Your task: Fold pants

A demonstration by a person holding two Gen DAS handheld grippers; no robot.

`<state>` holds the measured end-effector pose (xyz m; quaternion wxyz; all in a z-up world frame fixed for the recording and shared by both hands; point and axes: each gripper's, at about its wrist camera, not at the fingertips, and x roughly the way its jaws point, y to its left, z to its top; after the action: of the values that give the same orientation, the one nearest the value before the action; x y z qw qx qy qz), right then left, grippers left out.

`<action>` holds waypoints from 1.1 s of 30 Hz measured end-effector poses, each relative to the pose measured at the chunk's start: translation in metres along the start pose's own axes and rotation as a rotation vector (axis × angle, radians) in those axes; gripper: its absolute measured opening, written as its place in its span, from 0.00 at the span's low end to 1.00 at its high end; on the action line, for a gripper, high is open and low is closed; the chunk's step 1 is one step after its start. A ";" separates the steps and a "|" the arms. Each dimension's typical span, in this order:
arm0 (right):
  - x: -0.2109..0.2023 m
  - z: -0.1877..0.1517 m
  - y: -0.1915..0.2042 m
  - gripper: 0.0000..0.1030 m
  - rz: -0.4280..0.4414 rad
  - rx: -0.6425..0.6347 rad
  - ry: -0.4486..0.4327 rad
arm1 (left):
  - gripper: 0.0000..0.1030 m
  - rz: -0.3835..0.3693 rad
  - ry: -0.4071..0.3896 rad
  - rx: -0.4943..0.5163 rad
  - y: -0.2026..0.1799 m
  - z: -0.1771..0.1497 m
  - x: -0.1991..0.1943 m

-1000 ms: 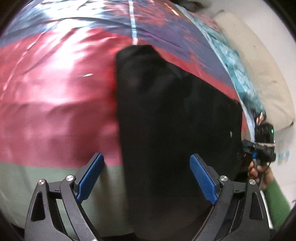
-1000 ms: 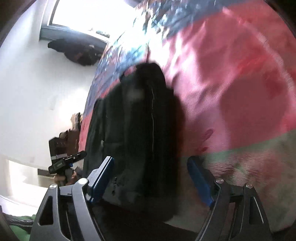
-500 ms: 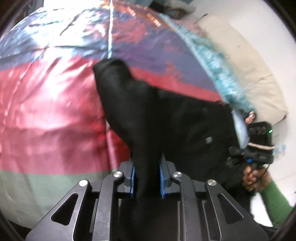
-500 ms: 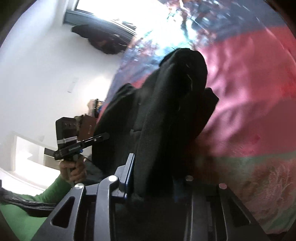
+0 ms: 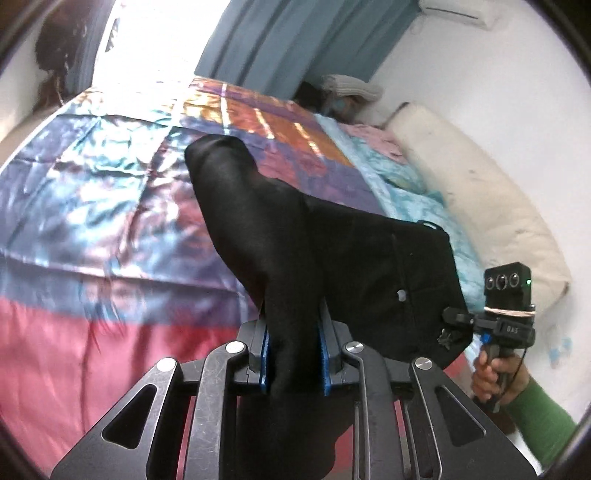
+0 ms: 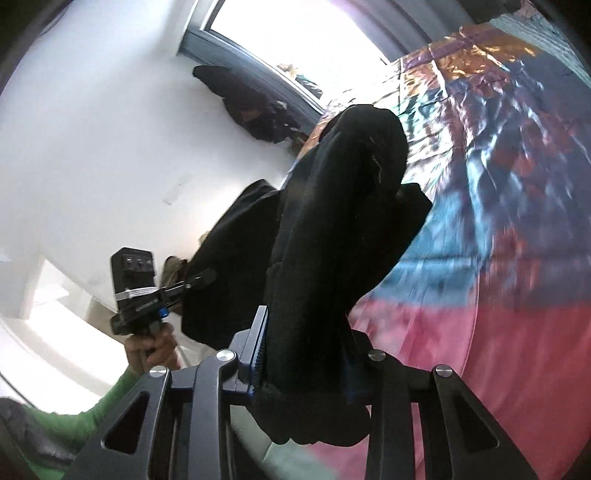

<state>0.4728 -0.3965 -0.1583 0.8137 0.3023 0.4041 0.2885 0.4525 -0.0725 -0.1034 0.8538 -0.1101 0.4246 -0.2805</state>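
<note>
Left wrist view: the left hand-held gripper (image 5: 293,354) is clamped on a fold of the black pants (image 5: 332,251), which hang lifted above the bed (image 5: 92,229); far right, a white pillow (image 5: 480,192).
Right wrist view: the right hand-held gripper (image 6: 303,363) is closed on another bunch of the pants (image 6: 332,240), bed to the right.

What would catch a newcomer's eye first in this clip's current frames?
The black pants dominate both views, lifted off the bed and pinched in the left gripper and the right gripper. Behind them spreads a shiny patchwork bedspread in pink, blue and orange, with a bright window beyond.
</note>
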 end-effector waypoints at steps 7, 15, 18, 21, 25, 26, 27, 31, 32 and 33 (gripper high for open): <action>0.093 -0.005 -0.111 0.46 -0.414 0.231 0.180 | 0.52 0.437 0.275 0.002 0.079 -0.049 0.130; 0.022 -0.023 -0.081 0.99 -0.523 0.184 0.040 | 0.93 0.568 0.050 0.160 0.042 -0.067 0.026; -0.008 -0.038 -0.037 1.00 -0.658 0.047 0.015 | 0.96 0.617 0.014 0.231 0.011 -0.096 -0.007; -0.028 -0.066 0.008 1.00 -0.782 -0.039 -0.022 | 0.97 0.639 0.036 0.234 -0.016 -0.123 -0.023; -0.032 -0.120 0.069 1.00 -0.876 -0.097 -0.067 | 0.97 0.601 0.070 0.153 -0.045 -0.161 -0.042; -0.026 -0.129 0.076 1.00 -0.887 -0.108 -0.064 | 0.97 0.591 0.069 0.142 -0.049 -0.167 -0.046; -0.021 -0.144 0.090 1.00 -0.904 -0.129 -0.056 | 0.97 0.573 0.067 0.122 -0.055 -0.175 -0.052; -0.011 -0.183 0.124 1.00 -0.914 -0.169 -0.068 | 0.97 0.542 0.073 0.067 -0.073 -0.199 -0.077; -0.012 -0.190 0.134 1.00 -0.913 -0.182 -0.073 | 0.97 0.552 0.075 0.071 -0.077 -0.202 -0.080; -0.013 -0.196 0.144 1.00 -0.919 -0.198 -0.076 | 0.97 0.576 0.073 0.075 -0.082 -0.206 -0.084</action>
<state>0.2704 -0.2616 -0.1440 0.8963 0.0234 0.4363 -0.0755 0.2182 -0.0808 -0.1394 0.8858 0.0567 0.4584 -0.0457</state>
